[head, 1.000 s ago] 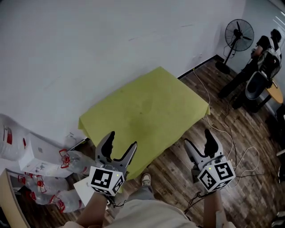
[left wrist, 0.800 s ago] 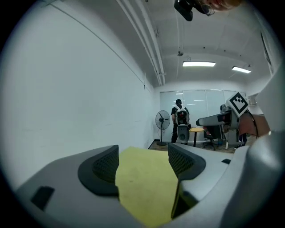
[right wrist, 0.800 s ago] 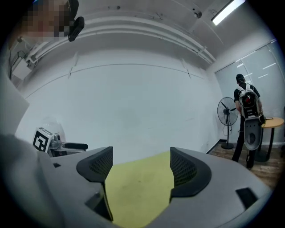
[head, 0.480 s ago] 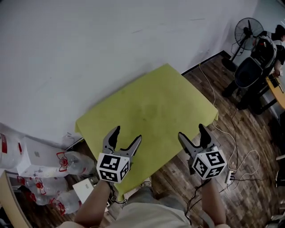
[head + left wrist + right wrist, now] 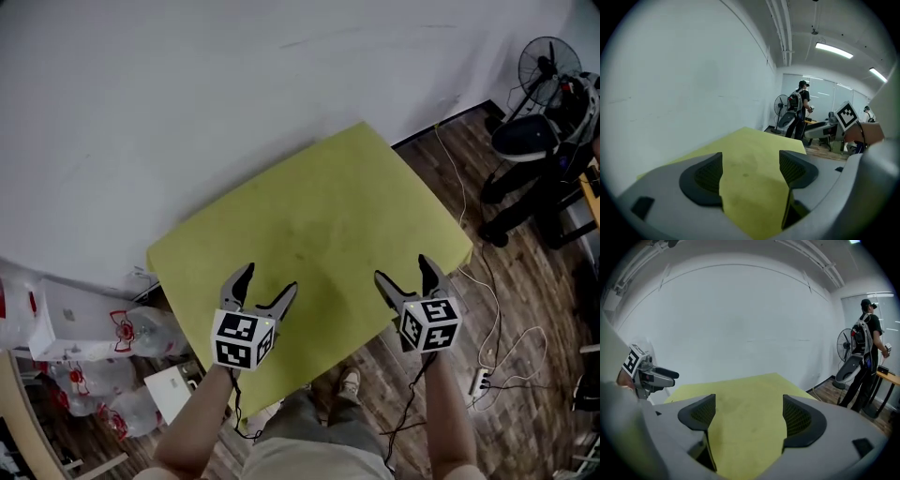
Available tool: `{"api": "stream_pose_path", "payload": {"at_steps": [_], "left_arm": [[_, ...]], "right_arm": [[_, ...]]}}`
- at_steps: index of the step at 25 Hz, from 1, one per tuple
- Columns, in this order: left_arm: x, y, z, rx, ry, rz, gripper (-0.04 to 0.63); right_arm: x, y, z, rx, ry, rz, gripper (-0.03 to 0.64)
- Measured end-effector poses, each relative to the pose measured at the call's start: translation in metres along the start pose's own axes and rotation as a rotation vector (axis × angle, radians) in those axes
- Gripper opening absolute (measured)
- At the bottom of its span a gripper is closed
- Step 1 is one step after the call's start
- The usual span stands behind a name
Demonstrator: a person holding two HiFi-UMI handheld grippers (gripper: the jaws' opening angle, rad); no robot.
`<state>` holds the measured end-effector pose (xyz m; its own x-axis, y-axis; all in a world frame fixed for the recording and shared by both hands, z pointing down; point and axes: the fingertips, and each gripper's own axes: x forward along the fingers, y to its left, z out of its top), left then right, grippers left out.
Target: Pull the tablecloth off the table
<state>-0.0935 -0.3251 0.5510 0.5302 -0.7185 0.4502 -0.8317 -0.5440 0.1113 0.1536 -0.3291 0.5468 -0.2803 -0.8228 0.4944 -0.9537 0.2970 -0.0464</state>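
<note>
1. White wall (image 5: pixel 187 94) fills the upper frame, and wooden floor (image 5: pixel 530 281) shows at the right.
2. Yellow-green tablecloth (image 5: pixel 319 225) lies spread flat at centre frame.
3. Left gripper (image 5: pixel 267 281) hovers over the cloth's lower-left part, jaws wide apart with nothing between them.
4. Right gripper (image 5: pixel 404 272) hovers over the cloth's lower-right edge, its jaws opening and empty.

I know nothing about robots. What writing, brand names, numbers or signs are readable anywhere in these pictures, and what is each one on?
No words or numbers can be read anywhere.
Left marker cube: black-and-white square pattern, no letters.
Right marker cube: the same kind of pattern, no letters.
Clear bags by the wall: red print, too small and blurred to read.
Yellow tablecloth: plain, no print.
</note>
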Motion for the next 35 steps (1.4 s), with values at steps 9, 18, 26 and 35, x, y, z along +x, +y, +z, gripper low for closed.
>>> {"api": "stream_pose_path", "payload": {"at_steps": [9,18,26,35], "left_arm": [[0.06,0.021,-0.049,-0.013,0.13,0.1,0.373],[0.099,0.031,-0.108,-0.101,0.254,0.092,0.374],[0.118,0.033,-0.14,-0.089,0.326,0.104,0.373],[0.124,0.036,-0.163,-0.061,0.386,0.166,0.37]], "right_arm": [[0.072,-0.037,-0.035,0.002,0.086,0.031,0.445],[0.129,-0.049,-0.103,-0.061,0.264,0.031,0.445],[0.145,-0.053,-0.146,-0.015,0.356,0.003,0.446],[0.143,-0.054,-0.147,-0.016,0.325,-0.011,0.443]]}}
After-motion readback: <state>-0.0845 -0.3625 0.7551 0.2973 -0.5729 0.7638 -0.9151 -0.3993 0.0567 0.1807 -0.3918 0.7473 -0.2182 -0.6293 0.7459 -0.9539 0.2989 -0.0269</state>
